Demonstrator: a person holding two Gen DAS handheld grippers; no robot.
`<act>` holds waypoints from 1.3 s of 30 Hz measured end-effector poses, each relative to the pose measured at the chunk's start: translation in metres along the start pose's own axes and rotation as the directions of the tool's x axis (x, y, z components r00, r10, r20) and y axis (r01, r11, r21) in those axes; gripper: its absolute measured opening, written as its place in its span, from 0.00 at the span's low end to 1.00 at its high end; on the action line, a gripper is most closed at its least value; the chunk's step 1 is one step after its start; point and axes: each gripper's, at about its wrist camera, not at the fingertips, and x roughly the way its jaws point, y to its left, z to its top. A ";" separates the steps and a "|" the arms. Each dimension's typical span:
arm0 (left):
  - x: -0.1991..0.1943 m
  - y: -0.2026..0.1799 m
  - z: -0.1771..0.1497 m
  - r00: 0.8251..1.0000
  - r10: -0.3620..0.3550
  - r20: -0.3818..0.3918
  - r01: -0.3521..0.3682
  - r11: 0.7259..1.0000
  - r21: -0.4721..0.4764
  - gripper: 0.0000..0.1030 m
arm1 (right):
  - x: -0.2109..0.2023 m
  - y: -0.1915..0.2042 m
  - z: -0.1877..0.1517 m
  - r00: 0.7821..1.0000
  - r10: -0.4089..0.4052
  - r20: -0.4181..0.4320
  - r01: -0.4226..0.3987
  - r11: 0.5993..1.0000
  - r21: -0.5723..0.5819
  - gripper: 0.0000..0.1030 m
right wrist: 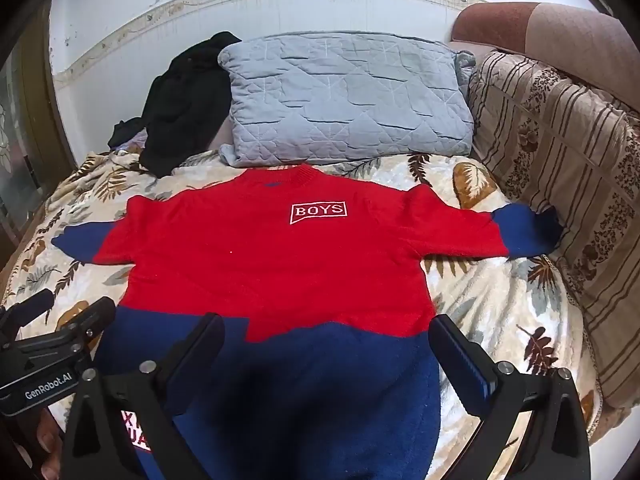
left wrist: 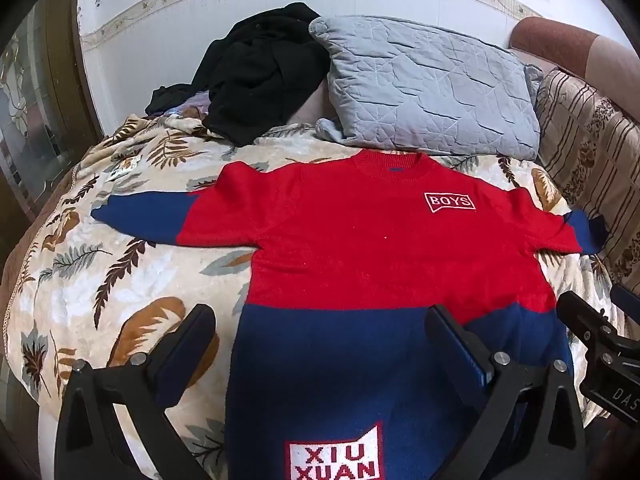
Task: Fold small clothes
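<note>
I have a small red and navy sweater (left wrist: 360, 248) spread flat, front side up, on a leaf-print blanket (left wrist: 132, 280) that covers the bed. Its collar points away from me toward a grey quilted pillow (left wrist: 428, 92), and both sleeves lie stretched out to the sides, each ending in a navy cuff. A white "BOYS" patch (left wrist: 449, 201) sits on the chest, and a white "XIU XUAN" label (left wrist: 335, 456) shows on the navy lower half, close to me.

My left gripper (left wrist: 320, 332) hangs over the lower left part of the sweater with its jaws spread wide and nothing between the pads; one finger is over the blanket just beside the sweater's edge, the other over the navy band. My right gripper (right wrist: 328, 340) hovers over the lower right part, jaws equally wide and gripping nothing, one finger over the navy cloth and the other over the blanket past the hem side. Each gripper shows at the edge of the other's view, so they are near one another.

A black garment (left wrist: 256, 76) lies crumpled behind the sweater, left of the pillow, against the white wall (left wrist: 168, 32). A striped brown cushion (right wrist: 560, 184) lines the right side of the bed.
</note>
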 end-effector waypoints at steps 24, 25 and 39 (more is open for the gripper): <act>0.001 -0.002 0.003 1.000 0.004 -0.004 -0.004 1.000 0.008 1.00 | 0.002 0.004 0.006 1.000 0.000 0.003 0.000 1.000 -0.012 1.00; 0.001 -0.002 0.004 1.000 0.003 -0.005 -0.003 1.000 0.009 1.00 | 0.002 0.003 0.006 1.000 -0.001 0.002 0.001 1.000 -0.014 1.00; 0.003 -0.003 0.003 1.000 -0.001 -0.006 0.001 1.000 0.007 1.00 | 0.006 0.002 0.006 1.000 0.004 -0.005 -0.004 1.000 -0.001 1.00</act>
